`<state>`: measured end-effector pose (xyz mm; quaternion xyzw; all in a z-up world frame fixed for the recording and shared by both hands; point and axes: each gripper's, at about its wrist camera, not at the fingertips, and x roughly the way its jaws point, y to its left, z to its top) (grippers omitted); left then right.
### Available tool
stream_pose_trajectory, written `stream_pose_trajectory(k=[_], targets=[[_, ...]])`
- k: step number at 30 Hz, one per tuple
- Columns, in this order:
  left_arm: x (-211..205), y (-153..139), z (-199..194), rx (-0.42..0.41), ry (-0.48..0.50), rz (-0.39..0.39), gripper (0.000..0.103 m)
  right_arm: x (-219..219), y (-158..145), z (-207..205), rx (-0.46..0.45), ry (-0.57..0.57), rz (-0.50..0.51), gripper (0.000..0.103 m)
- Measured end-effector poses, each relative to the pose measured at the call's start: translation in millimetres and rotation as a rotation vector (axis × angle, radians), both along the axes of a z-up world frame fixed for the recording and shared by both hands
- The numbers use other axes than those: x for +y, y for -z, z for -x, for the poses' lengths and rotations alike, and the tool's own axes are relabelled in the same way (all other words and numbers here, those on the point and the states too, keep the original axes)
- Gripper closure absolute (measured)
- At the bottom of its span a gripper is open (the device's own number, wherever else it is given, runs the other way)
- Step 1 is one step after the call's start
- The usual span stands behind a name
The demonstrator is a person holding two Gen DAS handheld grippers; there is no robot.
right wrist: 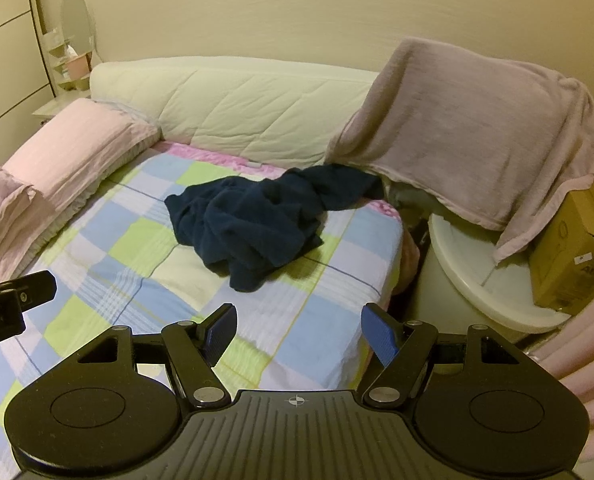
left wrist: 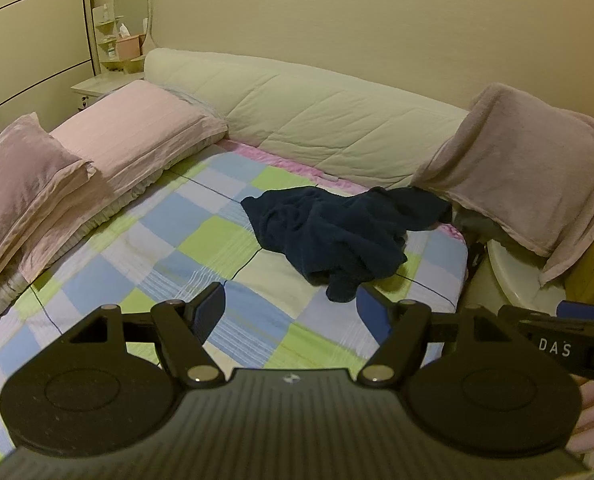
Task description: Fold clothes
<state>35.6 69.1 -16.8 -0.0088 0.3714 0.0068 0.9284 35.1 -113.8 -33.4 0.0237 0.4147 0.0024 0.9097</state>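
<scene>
In the left wrist view, the left gripper was wide open above the checked sheet, its blue pads far apart and holding nothing. The garment, dark navy and crumpled, lay on the sheet ahead of the fingers, near the far right corner of the bed, and no pad touched it. One end of it reached toward the blanket that hung at the right. Pink pillows lay at the left, against the quilted headboard. The tip of the right gripper showed at the right edge. In the right wrist view, the right gripper was also wide open and empty, its pads apart over the sheet near the bed edge. The garment lay ahead of it in a heap, apart from the fingers. A cardboard box stood under the blanket at the right. Part of the left gripper showed at the left edge.
</scene>
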Motion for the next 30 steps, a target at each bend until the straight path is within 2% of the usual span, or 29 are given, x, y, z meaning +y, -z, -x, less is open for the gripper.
stream_pose_trajectory(k=[30], targets=[[24.2, 18.7, -27.9, 0.070, -0.012, 0.033, 0.034, 12.0, 16.8, -35.7, 0.042, -0.034, 0.013, 0.031]])
